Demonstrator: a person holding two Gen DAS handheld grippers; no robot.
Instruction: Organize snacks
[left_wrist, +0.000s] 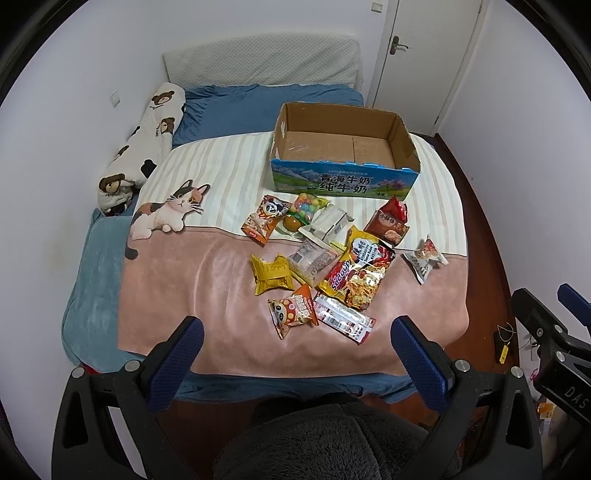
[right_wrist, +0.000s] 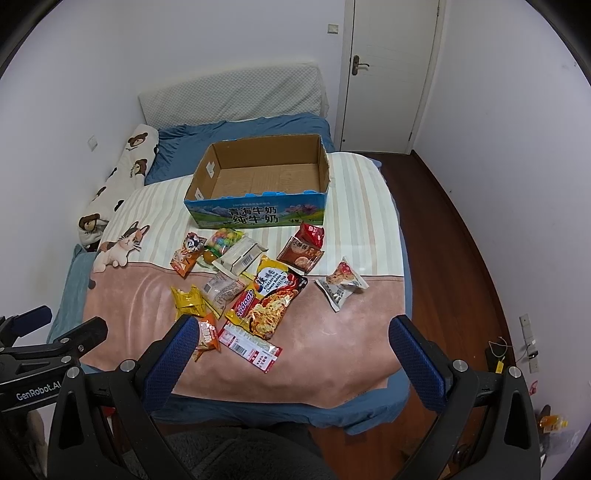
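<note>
Clearly nothing boxed yet: snacks (left_wrist: 325, 258) scattered on the blanket (left_wrist: 184, 295) at 6 o'clock of the empty carton (left_wrist: 343, 181). Left gripper (left_wrist: 295, 332) and right gripper (right_wrist: 291, 332) both spread wide, holding nothing. Best to start with the lone packet (right_wrist: 341, 282) at 3 o'clock of the pile, pinching one crimped edge.

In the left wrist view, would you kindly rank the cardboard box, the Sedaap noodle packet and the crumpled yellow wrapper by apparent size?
1. cardboard box, clearly largest even though farthest away.
2. Sedaap noodle packet.
3. crumpled yellow wrapper, smallest; it lies about as near as the noodles, so that ranking seems fair.
</note>
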